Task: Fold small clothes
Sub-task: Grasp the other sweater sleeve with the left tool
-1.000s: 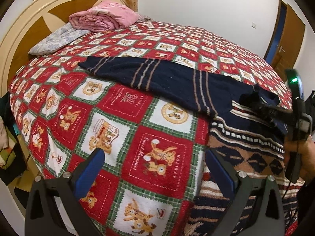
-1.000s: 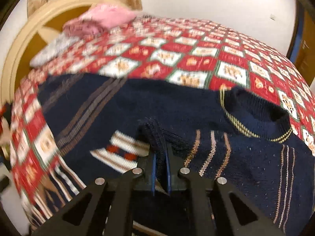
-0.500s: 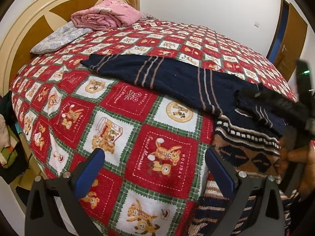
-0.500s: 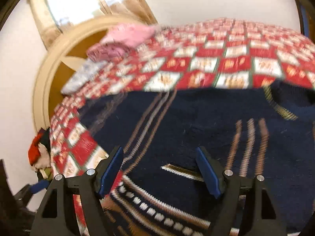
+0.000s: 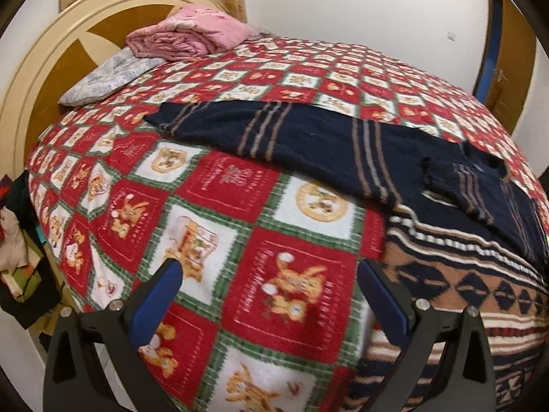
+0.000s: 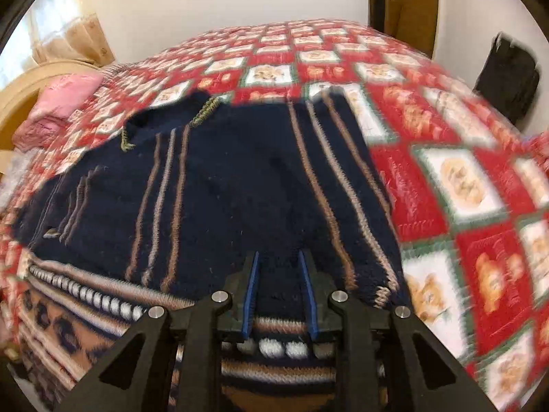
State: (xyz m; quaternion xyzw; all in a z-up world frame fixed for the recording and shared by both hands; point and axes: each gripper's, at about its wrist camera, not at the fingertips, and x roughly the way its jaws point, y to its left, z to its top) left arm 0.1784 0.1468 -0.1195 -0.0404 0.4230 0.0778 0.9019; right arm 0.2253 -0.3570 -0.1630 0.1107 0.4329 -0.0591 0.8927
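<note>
Red teddy-print bedspread [image 5: 240, 185] — pink quilt [image 5: 185, 34], pillow [image 5: 106, 79] by headboard [image 5: 44, 58].

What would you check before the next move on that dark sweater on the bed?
1. Sweater lies on the bed: ok.
2. Near sleeve folded across the body: ok.
3. Far sleeve folded in: not ok, it lies stretched out.
4. Left gripper open and empty: ok.
5. Right gripper, jaws just closing, over the sweater: ok; pinching the knit: cannot tell.

Left tool [image 5: 271, 295] gapes wide and empty; right tool [image 6: 279, 288], narrowly parted, has just been closing.
</note>
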